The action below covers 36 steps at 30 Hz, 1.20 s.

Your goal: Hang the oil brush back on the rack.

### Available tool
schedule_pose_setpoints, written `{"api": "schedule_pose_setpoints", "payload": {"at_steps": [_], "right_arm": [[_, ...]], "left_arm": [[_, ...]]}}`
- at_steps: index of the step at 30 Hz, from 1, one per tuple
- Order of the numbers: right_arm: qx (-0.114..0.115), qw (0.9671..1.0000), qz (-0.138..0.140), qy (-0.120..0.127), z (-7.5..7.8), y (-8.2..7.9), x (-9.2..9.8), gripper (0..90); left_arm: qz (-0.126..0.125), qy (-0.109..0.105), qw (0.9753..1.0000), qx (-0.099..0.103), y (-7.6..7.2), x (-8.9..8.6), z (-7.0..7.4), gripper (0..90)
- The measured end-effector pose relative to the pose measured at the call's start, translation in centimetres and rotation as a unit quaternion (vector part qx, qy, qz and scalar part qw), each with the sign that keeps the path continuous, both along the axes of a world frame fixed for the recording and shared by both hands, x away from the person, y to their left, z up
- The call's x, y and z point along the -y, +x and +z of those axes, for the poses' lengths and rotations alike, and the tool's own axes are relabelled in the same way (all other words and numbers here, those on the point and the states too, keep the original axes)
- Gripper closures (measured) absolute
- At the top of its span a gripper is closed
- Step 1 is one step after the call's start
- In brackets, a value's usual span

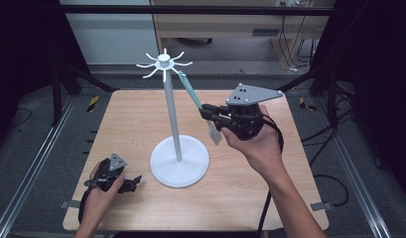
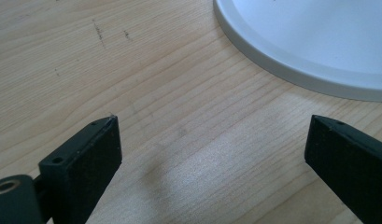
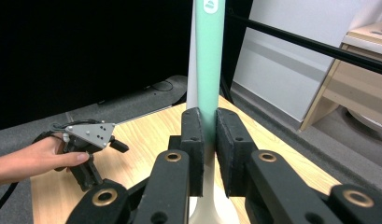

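The right gripper (image 1: pixel 206 112) is clamped on a green toothbrush (image 1: pixel 190 90) hanging from the white rack (image 1: pixel 165 62). The left gripper (image 1: pixel 133 180) rests on the table (image 1: pixel 131 119), jaws wide, holding nothing.

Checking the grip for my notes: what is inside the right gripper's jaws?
The right gripper is shut on a green-and-white toothbrush, clamped at its handle. The top end reaches toward the white stand and its arms; the jaws cover the clamped stretch of handle.

Your right gripper (image 3: pixel 205 140) hides the middle of the green strip (image 3: pixel 210 56), whose top the picture's edge cuts off. In the left gripper view, the edge cuts off most of the white base (image 2: pixel 319 42).
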State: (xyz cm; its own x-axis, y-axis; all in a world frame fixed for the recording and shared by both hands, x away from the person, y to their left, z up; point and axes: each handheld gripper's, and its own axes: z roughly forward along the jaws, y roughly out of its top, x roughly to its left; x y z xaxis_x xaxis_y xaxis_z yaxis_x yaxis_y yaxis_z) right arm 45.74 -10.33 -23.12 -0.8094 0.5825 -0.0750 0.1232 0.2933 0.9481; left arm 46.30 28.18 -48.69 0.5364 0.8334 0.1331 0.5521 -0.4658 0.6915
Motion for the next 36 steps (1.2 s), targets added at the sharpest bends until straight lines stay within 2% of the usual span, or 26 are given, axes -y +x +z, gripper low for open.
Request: {"api": "schedule_pose_setpoints", "payload": {"at_steps": [28,30,33,36], "right_arm": [[-0.01,0.9999,-0.011,-0.001,-0.7,0.6,-1.5,82.1],[-0.011,0.9999,-0.012,0.002,-0.7,0.7,-1.5,85.2],[-0.012,0.9998,-0.01,0.011,-0.6,0.8,-1.5,80.4],[-0.012,0.9998,-0.01,0.009,-0.6,0.7,-1.4,80.6]], "left_arm": [[0.001,0.0,1.0,0.0,0.0,0.0,0.0,3.5],[0.001,-0.001,1.0,0.001,0.0,0.0,0.0,3.5],[0.001,0.0,1.0,0.0,0.0,0.0,0.0,3.5],[0.001,-0.001,1.0,0.0,0.0,0.0,0.0,3.5]]}}
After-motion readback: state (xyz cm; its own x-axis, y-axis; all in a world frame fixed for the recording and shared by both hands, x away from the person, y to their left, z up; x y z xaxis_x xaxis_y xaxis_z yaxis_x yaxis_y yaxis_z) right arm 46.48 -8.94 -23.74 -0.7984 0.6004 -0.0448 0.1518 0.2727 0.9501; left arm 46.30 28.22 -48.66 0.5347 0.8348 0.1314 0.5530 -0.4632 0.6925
